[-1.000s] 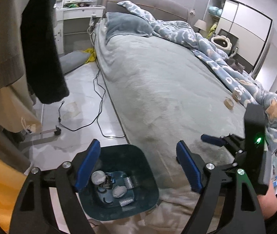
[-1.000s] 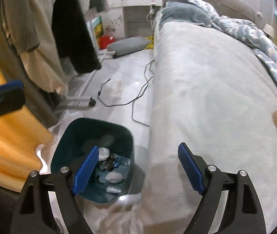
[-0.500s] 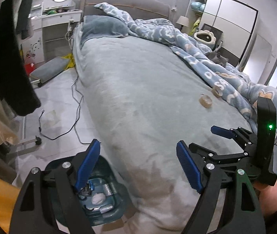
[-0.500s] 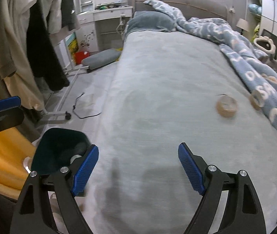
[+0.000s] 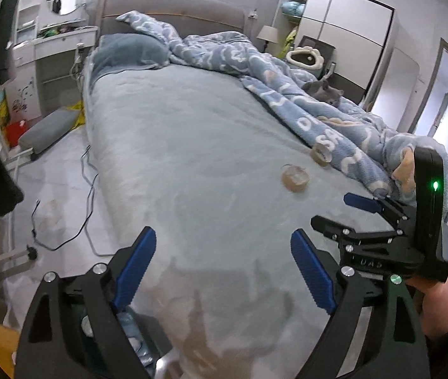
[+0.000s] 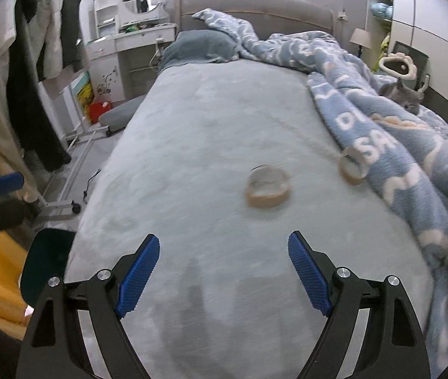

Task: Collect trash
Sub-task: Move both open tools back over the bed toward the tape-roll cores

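Trash already fills the dark teal plastic bin [image 6: 47,265] on the floor at the left. Beside it, the left gripper [image 5: 224,268] is seen empty, its jaws opening. The right gripper [image 6: 224,271] is held wide and empty, aimed at the tan flat-lying tape roll [image 6: 268,189] on the grey fleece bedspread [image 6: 198,145]. A reach forward and a straddling grasp are judged to be needed next; a second tan tape roll [image 6: 351,165] leans against the blue patterned blanket [image 6: 381,139].
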### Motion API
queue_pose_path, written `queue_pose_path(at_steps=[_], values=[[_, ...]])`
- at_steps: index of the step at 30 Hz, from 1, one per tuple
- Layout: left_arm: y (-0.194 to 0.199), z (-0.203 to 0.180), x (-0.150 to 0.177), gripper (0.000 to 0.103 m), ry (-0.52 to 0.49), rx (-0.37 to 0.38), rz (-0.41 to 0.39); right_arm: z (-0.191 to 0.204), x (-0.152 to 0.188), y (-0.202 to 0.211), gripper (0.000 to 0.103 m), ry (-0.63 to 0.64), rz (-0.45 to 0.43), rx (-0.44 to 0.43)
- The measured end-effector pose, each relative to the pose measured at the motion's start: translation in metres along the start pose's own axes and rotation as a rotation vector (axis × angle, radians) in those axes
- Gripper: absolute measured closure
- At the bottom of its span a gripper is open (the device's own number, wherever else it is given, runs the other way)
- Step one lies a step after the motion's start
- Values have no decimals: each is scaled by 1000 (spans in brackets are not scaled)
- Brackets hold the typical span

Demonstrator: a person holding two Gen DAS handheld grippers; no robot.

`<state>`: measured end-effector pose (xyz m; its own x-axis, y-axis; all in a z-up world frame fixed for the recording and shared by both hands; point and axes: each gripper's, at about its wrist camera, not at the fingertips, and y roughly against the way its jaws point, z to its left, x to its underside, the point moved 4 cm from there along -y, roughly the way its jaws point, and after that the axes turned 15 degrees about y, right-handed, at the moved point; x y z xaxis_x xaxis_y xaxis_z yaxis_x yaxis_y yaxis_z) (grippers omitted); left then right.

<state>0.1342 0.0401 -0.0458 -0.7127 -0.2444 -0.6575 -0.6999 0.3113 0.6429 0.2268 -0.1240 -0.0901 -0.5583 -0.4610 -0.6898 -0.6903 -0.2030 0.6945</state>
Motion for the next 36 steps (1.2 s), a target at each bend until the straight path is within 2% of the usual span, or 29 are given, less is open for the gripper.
queue_pose_path(at_steps=[7,18,28,36], values=[[-34,-28,-2,13,-29,49,26,-43,1,-7,18,-10,2,28],[-73,-57,2,16,-69,77,63,-98,11,-17,18,-64,14,54],[-105,-84,7,19,-96,113,93,-113,17,-27,18,-78,19,46],[-134,-105,6,22,-93,121,98,-135,4,-39,19,-113,-11,32]])
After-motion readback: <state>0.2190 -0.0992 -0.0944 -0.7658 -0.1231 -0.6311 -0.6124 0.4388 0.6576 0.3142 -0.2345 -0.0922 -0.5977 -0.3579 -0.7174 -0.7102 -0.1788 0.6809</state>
